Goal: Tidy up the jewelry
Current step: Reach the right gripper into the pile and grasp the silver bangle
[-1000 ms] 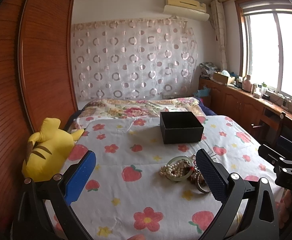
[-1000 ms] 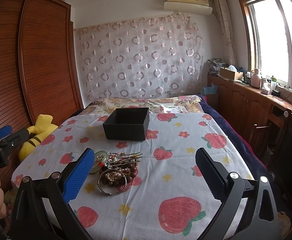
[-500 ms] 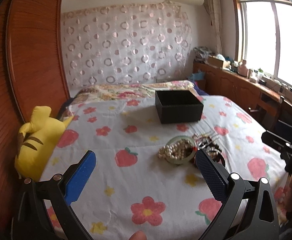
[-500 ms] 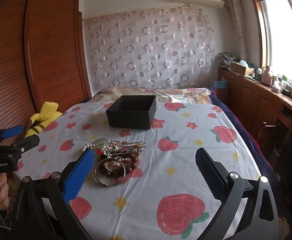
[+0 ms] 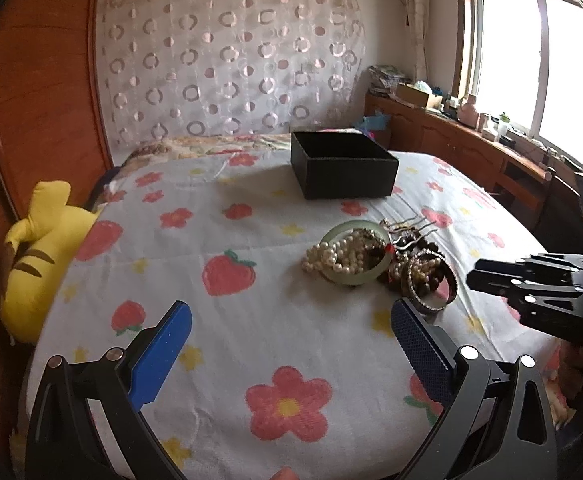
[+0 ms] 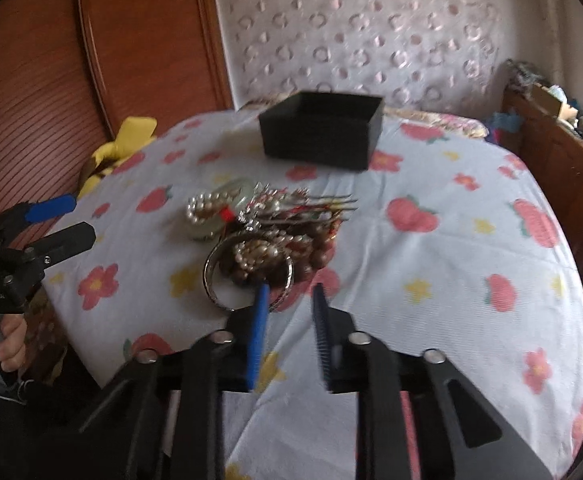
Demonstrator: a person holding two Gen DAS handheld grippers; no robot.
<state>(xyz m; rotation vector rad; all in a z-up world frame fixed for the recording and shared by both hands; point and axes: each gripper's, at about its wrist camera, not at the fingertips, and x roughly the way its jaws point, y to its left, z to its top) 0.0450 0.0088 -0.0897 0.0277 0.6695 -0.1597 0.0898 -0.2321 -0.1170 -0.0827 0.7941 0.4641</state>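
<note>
My right gripper (image 6: pixel 289 300) is closing, nothing between its jaws, nearing the bangle (image 6: pixel 247 276); left gripper (image 5: pixel 291 320) spread; next, pinch its rim for the box (image 6: pixel 321 130)

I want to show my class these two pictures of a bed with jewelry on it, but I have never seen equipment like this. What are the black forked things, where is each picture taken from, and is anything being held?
No robot: a person holds hand-operated tongs in each hand, each carrying a wide-angle camera looking along its fingers. One picture looks past the left tongs, standing wide open. The other looks past the right tongs, whose jaws are closing with nothing between them. On the flowered bedspread lies a jewelry pile: pearls, dark beads, bangles, hairpins. Behind it stands an open black box. A yellow plush toy sits at the bed's edge. Nothing is held.
</note>
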